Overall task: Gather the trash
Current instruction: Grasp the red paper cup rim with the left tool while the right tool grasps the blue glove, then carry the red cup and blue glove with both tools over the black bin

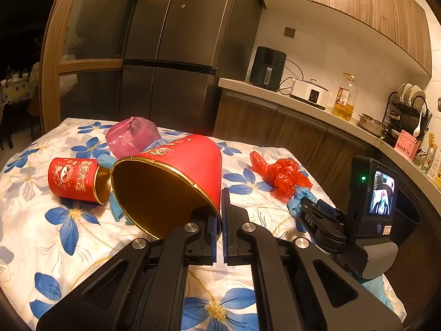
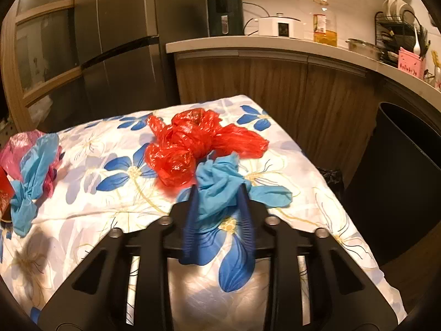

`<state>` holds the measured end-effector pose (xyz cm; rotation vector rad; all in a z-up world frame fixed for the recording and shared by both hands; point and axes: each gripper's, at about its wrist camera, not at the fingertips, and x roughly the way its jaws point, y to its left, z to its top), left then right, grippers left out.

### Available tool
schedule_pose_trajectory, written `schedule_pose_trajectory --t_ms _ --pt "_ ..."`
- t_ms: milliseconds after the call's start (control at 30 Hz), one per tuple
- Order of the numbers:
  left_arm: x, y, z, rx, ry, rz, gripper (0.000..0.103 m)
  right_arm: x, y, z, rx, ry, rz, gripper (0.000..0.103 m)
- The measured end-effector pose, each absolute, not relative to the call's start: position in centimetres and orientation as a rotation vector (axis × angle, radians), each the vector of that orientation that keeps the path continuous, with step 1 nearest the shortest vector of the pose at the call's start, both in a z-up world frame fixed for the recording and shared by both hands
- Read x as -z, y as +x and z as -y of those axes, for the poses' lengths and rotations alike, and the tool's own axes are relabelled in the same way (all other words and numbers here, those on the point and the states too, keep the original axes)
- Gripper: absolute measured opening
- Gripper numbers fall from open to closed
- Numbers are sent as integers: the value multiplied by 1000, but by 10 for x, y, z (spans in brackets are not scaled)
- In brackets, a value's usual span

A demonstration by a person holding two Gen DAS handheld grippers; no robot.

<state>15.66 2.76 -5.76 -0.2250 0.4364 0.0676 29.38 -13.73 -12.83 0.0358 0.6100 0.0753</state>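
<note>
Dim amber indoor light, ceiling glare top right, fisheye-bent black-vignetted edges, slight softness throughout.

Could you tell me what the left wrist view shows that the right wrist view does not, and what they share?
Only the left wrist view shows the left gripper shut on the rim of the large red paper bucket, the small red paper cup lying on its side, and the right gripper's camera unit.

Only the right wrist view shows the black trash bin beside the table and the right gripper closing around the blue glove.

Both show the crumpled red plastic bag, the pink plastic bag, the floral tablecloth and the kitchen counter.
</note>
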Motion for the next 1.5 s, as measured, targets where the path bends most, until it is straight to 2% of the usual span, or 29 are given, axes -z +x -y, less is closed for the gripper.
schedule_pose_trajectory --t_ms 133,333,833,1500 --pt "56 156 -27 -75 -221 -432 2 130 294 132 -93 18 -616 12" --pt "54 154 -29 -83 -221 -429 2 128 294 134 -114 32 -616 2" --pt "49 150 -30 -91 -221 -424 2 90 235 156 -189 73 -471 1" --pt "28 137 19 -24 -167 -421 2 26 167 199 -272 95 -334 1"
